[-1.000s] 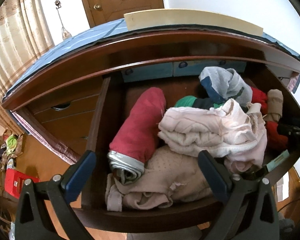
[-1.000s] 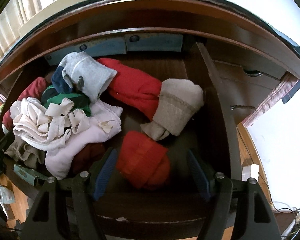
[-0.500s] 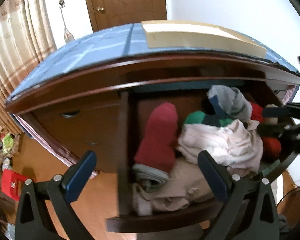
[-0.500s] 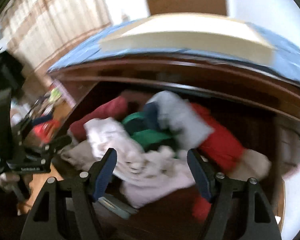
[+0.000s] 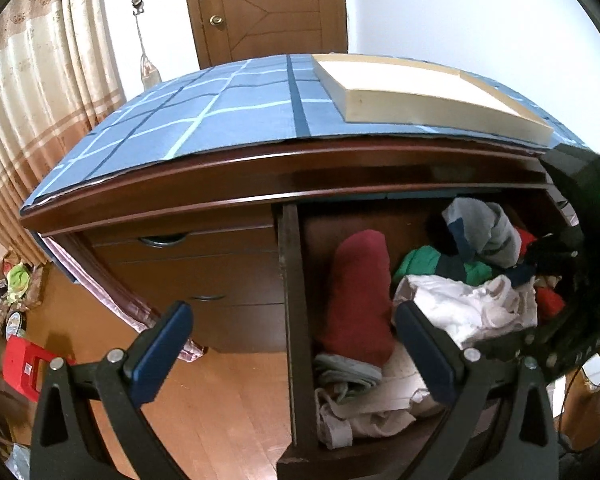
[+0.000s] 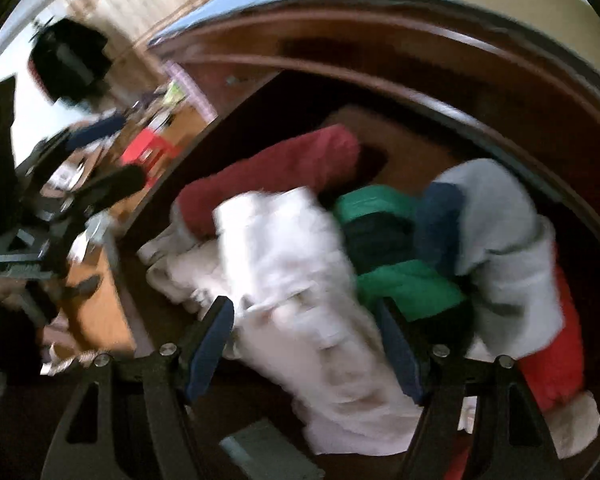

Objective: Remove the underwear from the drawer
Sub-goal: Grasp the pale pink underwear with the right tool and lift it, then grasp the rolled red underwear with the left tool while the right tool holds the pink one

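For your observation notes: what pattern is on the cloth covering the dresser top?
A blue cloth with a grid of pale and dark lines; clearest in the left wrist view.

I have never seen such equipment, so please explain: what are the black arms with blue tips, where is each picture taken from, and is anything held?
They are two hand-held grippers, each with a camera that looks along its fingers. One picture is from the left gripper, the other, blurred, from the right gripper. Both look into an open wooden drawer full of folded clothes: a dark red roll, a white bundle, green and grey pieces. Both grippers stand open; neither holds anything.
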The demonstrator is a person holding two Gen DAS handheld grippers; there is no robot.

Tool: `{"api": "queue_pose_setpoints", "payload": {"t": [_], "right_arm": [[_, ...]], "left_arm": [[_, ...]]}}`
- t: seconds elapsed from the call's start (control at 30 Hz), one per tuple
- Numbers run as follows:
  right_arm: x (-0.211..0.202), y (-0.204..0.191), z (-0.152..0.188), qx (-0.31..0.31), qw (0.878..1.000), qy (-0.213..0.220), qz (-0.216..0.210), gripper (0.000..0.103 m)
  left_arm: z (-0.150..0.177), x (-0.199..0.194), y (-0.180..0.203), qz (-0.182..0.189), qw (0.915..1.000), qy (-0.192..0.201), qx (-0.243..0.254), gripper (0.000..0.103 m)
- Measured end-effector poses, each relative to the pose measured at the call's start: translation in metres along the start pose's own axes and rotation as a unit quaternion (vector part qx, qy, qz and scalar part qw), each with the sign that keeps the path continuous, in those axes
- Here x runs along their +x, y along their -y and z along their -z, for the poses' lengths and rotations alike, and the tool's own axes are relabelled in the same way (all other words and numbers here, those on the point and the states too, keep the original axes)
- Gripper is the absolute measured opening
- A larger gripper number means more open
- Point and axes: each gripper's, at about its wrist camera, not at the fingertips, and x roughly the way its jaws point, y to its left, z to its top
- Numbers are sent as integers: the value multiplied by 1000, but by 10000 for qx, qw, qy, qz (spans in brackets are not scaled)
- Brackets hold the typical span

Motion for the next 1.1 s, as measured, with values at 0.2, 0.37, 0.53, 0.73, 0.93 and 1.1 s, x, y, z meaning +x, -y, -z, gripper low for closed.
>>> {"api": "queue_pose_setpoints", "payload": {"t": [0.2,0.37,0.53,0.73,0.93,1.1], "right_arm": [[30,-18,-6,-567,9944,-531,720,75],[27,-12,-9,-307,9978,-362,473,58],[1,11,5,259,9996,-17,68,47],[-69,45,39,1274,9817,1289,-584,47],[-109,58,69,1772,9594,2130,-528,47],[-116,65,85,2002,9502,2308,-616,47]], "left_arm": [[-2,6,1,17,9999,-107,64,103],[-5,8,1,97,9997,-183,114,103],[-13,14,8,333,9991,-229,120,103],[-25,31,36,509,9969,-349,496,103],[-32,66,62,380,9918,-814,913,88],[-29,93,77,45,9838,-1236,1295,88]]}}
